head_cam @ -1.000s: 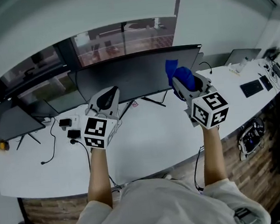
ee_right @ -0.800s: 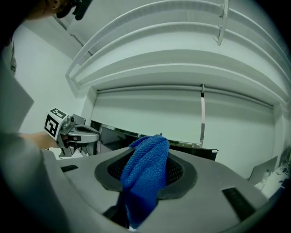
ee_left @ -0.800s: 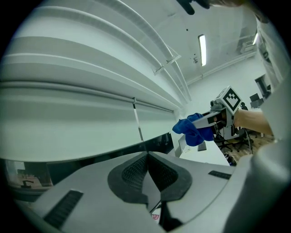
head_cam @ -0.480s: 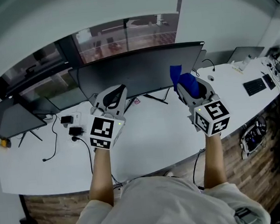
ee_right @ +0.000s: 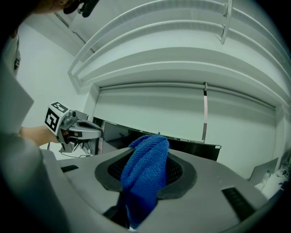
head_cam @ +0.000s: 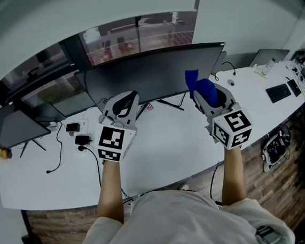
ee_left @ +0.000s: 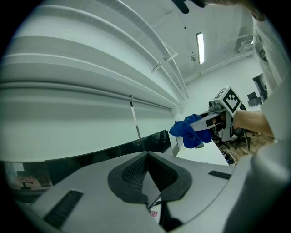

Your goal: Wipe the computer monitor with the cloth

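Monitor [head_cam: 153,76] first: a wide, dark, flat panel standing at the back of the white desk [head_cam: 166,155]. Its long axis runs left to right, and its unlit screen faces the person. Thin dark legs spread out beneath it on the desk top.

Now the cloth [ee_right: 145,173]. It's bright blue with a nubbly, towel-like weave, bunched into a thick fold. The right gripper [head_cam: 200,89] has its jaws clamped on it, and the fold sticks up past the fingertips. Cloth and gripper are up in front of the monitor's right end, toward the lower edge of the screen. Whether the fabric touches the glass, I can't tell.

Over to the left gripper [head_cam: 122,103]. Its ribbed black pads are pressed together with nothing between them. It hangs over the desk in front of the monitor's left half, pointing toward the screen.

Both grippers are smooth grey shells, each with a cube of black-and-white markers. A second dark screen [head_cam: 13,129] stands at the far left, and black power bricks [head_cam: 79,139] with trailing cables lie near it. A black keyboard [head_cam: 278,93] lies far right.
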Motion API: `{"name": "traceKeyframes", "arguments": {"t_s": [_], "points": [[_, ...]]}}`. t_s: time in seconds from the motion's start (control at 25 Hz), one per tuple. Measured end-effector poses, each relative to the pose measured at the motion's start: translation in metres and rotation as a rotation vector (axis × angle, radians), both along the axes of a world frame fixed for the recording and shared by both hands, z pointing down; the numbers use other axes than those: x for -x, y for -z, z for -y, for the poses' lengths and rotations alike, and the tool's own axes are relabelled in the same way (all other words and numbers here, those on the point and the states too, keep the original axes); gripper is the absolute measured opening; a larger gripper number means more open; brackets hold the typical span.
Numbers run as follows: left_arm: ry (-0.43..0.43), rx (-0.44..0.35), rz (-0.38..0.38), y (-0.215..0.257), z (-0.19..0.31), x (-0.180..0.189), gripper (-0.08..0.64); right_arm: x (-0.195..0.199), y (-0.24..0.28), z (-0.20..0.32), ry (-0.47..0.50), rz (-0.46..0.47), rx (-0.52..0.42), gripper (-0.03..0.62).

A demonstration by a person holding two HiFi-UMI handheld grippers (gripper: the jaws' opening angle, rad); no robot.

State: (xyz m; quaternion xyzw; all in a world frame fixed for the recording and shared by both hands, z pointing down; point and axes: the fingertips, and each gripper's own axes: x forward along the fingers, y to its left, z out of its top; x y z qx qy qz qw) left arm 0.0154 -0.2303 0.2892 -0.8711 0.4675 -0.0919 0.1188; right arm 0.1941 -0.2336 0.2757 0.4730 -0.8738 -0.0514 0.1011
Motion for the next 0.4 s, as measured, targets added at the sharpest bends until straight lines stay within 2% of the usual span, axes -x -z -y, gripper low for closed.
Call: {"name": "traceKeyframes", "arguments": {"t_s": [0.4], "points": [[-0.002,0.002,-0.003,-0.0013,0.0017,0.0016,0.018,0.0019,-0.0061,0.0009,0.006,0.009,0.015,0.149]]}}
